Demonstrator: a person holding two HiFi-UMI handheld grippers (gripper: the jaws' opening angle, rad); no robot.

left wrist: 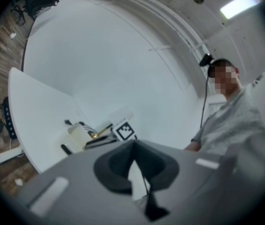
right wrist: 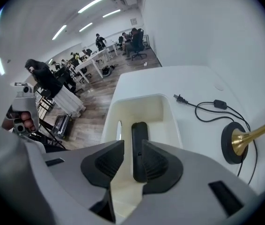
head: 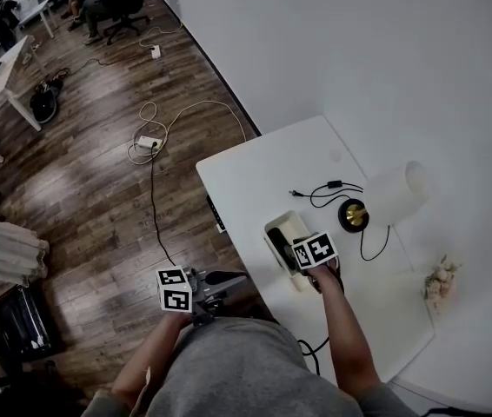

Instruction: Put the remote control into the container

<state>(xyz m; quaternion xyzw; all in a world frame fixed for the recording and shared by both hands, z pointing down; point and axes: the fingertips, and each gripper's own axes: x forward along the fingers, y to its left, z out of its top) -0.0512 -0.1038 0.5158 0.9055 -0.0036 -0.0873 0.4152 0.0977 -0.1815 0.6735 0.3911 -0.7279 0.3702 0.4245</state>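
The black remote control [right wrist: 139,134] lies lengthwise on the floor of the cream container [right wrist: 170,108], which stands near the front edge of the white table [head: 255,181]. My right gripper [right wrist: 132,148] hangs above the container, pointing steeply down. It is open, and the remote shows through the gap below its pads, apart from them. In the head view the right gripper [head: 302,266] covers part of the container [head: 282,226]. My left gripper [head: 239,277] is off the table's left edge, held about level and shut with nothing in it; its jaws [left wrist: 133,145] meet at the tip.
A lamp with a black base [head: 353,215], brass stem and white shade [head: 398,191] lies right of the container. Its black cable and plug [right wrist: 207,108] trail behind. Dried flowers [head: 442,285] sit at the table's right. Cables and a power strip [head: 149,142] lie on the wooden floor.
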